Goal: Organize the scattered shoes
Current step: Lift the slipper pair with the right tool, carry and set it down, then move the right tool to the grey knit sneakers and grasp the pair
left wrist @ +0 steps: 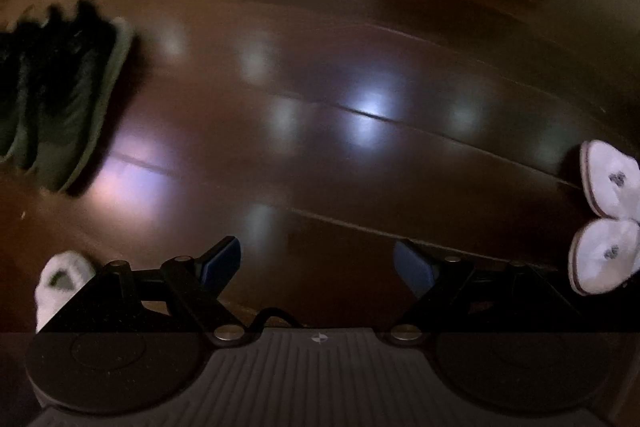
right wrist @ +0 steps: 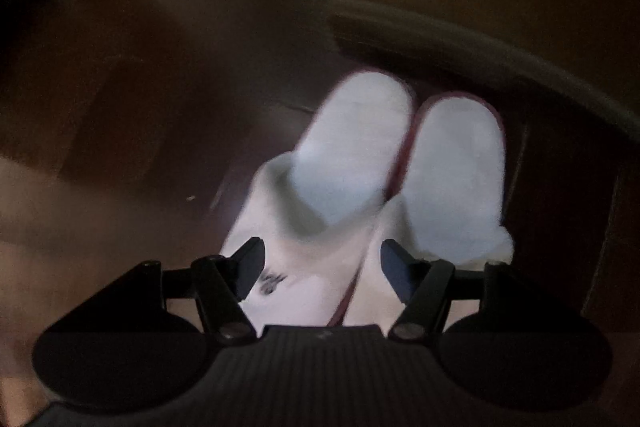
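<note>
- The left gripper (left wrist: 317, 265) is spread wide, nothing held, above bare floor (left wrist: 320, 47).
- The right gripper (right wrist: 322, 269) is spread wide over two white slippers (right wrist: 400, 163), paired at frame centre.

**Two wrist views over a dark floor**

The left wrist camera looks down along its fingers at the wooden floor (left wrist: 320, 75), higher up. The right one sits close over the white slippers (right wrist: 360, 163), which both views share.

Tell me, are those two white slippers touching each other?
Touching. The right wrist view shows the left white slipper and the right white slipper pressed side by side, with no floor visible between them along their inner edges.
</note>
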Action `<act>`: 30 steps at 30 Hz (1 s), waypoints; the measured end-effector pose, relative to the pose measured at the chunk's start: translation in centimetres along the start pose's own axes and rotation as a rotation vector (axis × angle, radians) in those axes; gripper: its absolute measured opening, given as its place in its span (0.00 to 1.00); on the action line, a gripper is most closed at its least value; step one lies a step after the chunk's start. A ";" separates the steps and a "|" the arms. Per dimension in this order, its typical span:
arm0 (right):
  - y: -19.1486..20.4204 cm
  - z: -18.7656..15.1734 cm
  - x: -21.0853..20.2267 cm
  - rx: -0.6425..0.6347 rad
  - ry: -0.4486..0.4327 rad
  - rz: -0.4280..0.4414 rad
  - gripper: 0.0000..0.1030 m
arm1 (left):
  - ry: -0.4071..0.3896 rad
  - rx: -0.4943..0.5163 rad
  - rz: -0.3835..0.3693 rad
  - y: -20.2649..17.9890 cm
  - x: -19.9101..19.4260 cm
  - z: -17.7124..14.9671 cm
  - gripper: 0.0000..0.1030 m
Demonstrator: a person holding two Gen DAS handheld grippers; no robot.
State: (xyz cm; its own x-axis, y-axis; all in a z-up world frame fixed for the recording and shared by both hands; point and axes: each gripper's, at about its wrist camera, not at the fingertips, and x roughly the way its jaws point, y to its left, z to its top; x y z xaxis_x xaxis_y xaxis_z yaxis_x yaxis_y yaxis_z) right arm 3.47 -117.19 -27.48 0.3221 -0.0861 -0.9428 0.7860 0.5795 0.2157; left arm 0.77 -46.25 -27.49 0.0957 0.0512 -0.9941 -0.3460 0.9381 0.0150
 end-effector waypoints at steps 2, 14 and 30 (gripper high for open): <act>5.6 2.1 1.9 -0.044 0.007 0.016 0.65 | 0.003 -0.029 0.013 2.8 -1.0 0.5 0.86; 28.2 -18.0 -2.0 -0.631 0.274 0.285 0.65 | 0.044 -0.311 0.123 20.6 -2.6 6.2 0.86; 53.7 -50.2 -4.1 -0.932 0.681 0.485 0.65 | 0.114 -0.704 0.125 38.2 -3.9 10.5 0.86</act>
State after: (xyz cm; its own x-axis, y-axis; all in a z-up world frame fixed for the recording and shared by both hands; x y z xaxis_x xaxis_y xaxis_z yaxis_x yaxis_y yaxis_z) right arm 17.84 -45.02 -24.85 -0.0832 0.5718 -0.8162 -0.0990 0.8102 0.5777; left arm -2.99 -7.06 -21.92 -0.0681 0.0719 -0.9951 -0.8707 0.4826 0.0945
